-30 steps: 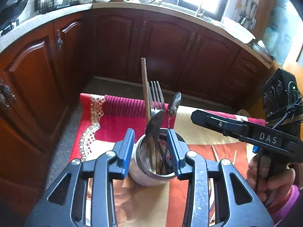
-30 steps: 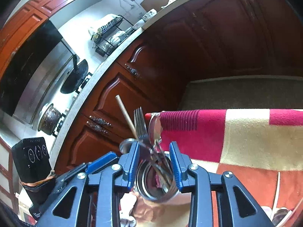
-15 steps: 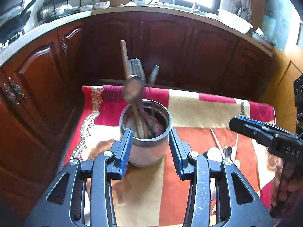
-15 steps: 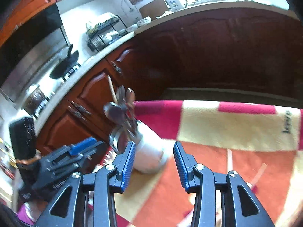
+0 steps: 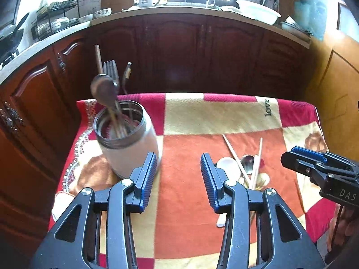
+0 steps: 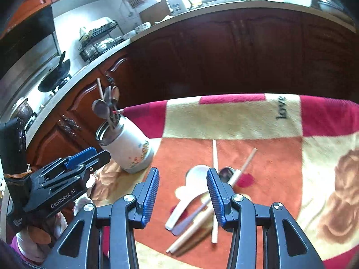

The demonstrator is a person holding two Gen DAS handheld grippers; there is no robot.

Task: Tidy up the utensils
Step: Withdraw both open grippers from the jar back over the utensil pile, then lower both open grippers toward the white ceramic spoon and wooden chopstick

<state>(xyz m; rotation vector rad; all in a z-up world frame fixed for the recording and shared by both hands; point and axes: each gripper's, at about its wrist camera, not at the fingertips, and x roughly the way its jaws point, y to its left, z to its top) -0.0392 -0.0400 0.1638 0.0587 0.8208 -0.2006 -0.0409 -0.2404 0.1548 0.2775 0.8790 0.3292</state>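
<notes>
A white utensil holder (image 5: pixel 132 152) with a steel rim stands on the left of the patchwork blanket (image 5: pixel 202 116), holding a spoon (image 5: pixel 104 89), forks and a wooden stick. To its right lie a white spoon (image 5: pixel 228 165), a metal spoon (image 5: pixel 248 163) and chopsticks (image 5: pixel 233 152). My left gripper (image 5: pixel 178 163) hangs open over bare blanket between holder and pile, nothing between its pads. My right gripper (image 6: pixel 182 179) is open above the pile's near left side: white spoon (image 6: pixel 197 174), metal spoon (image 6: pixel 225 172), chopsticks (image 6: pixel 244 163). The holder (image 6: pixel 130 148) is up to its left.
Dark wooden cabinets (image 5: pixel 179 51) under a counter wrap around the far and left sides. The blanket's far edge drops off in front of them. A gloved hand (image 6: pixel 33 235) carries the left gripper (image 6: pixel 94 154); the right gripper (image 5: pixel 291 157) shows at the right.
Both grippers have drawn back from the holder and swung right toward the loose utensils. The holder now stands off to the left. The right jaws stand wider than before.
</notes>
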